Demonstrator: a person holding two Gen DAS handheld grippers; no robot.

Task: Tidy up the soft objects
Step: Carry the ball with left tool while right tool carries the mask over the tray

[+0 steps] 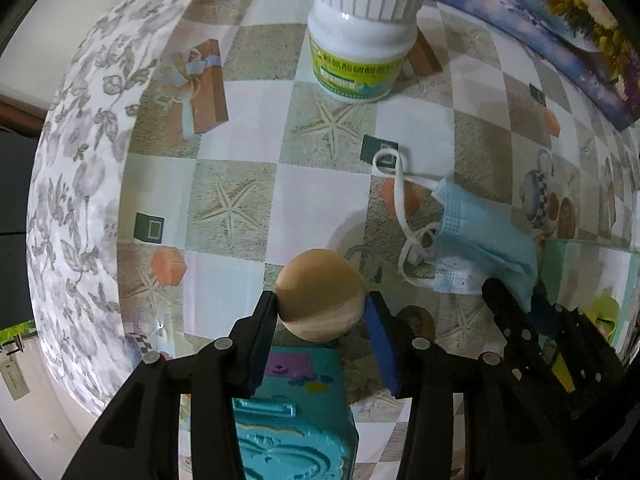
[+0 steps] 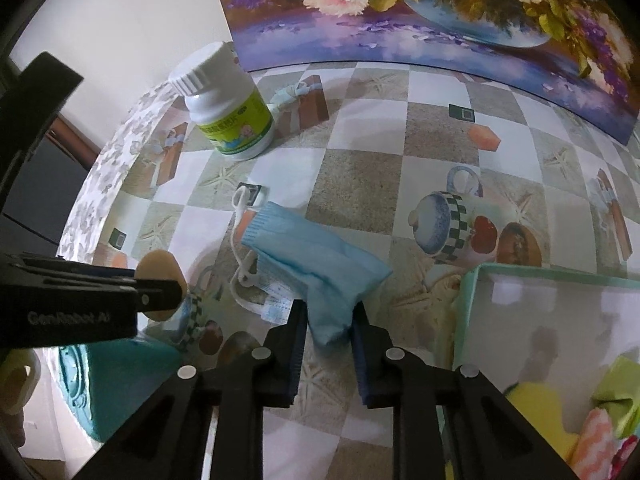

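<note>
A tan, round soft ball [image 1: 320, 292] is pinched between the pads of my left gripper [image 1: 322, 304], which is shut on it and holds it a little above the patterned tablecloth. In the right wrist view the same ball [image 2: 158, 266] shows at the left, behind the left gripper's fingers [image 2: 160, 292]. A light blue face mask [image 2: 304, 248] with white ear loops lies crumpled on the table. My right gripper [image 2: 329, 312] is shut on its near end, and the cloth bunches between the pads. From the left wrist view the mask [image 1: 480, 240] lies to the right.
A white pill bottle [image 2: 228, 112] stands at the back left. A teal embossed box [image 1: 296, 420] sits under the left gripper. A mint-green tray [image 2: 472, 288] at the right holds yellow, green and pink soft items. A flower painting [image 2: 400, 20] leans along the back. The table's edge [image 1: 80, 200] curves at left.
</note>
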